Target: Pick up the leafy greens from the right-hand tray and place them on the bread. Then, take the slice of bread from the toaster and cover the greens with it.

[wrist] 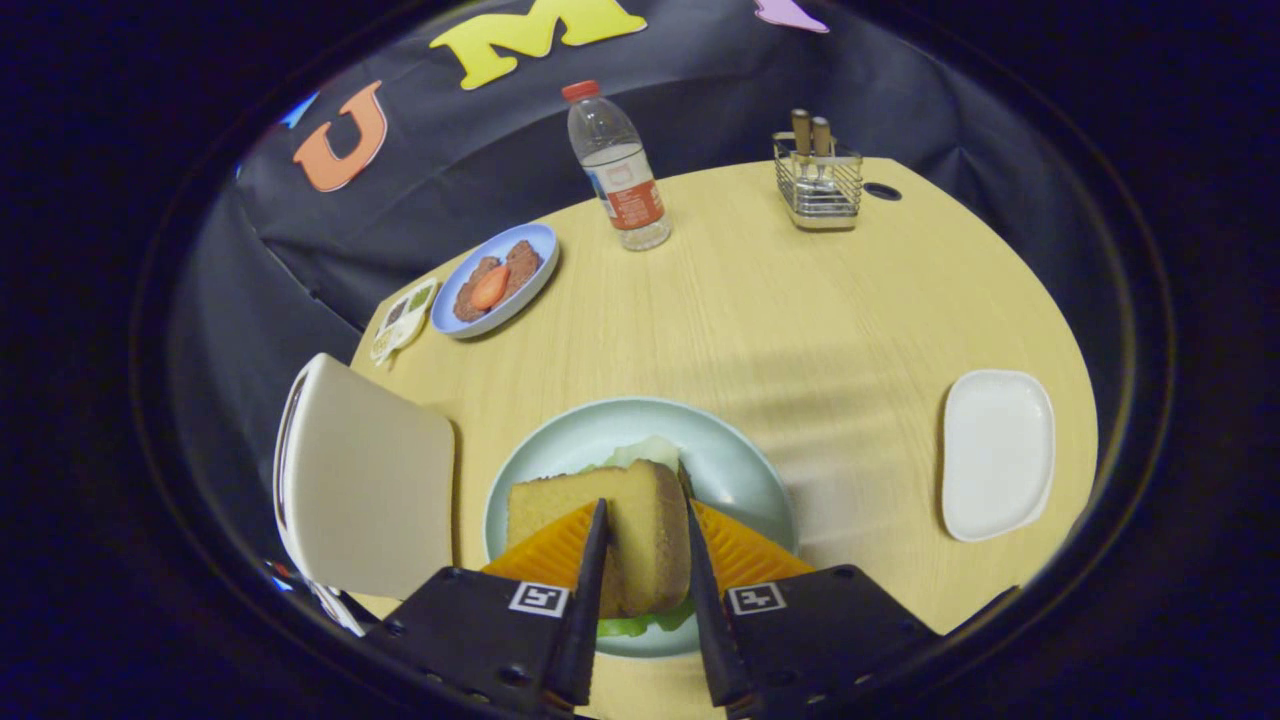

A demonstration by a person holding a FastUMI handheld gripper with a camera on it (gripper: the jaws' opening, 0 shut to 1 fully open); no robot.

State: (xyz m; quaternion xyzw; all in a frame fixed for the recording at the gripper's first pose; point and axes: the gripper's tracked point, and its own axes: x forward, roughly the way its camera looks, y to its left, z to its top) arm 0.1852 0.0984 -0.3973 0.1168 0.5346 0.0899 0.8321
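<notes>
The round wooden table takes up most of the booth, and its middle is a broad bare stretch from the plate out to the far rim. At the near left edge stands the white toaster, its flat side just beside the plate and leaving little room there. The pale green plate sits right under the gripper, close to the near edge. On it the slice of bread stands tilted between the two black fingers, which are narrowed around it, one along each face; both seem to press on it. Leafy greens peek out past the far side of the slice and again under its near end, so they lie beneath it on the plate. Off to the right, well apart and near the table's edge, lies a white tray. Far left, by the rim, a blue plate holds brown pieces and a red slice, a small sauce dish touching beside it. At the back stand a water bottle and a wire caddy with two wooden handles.
</notes>
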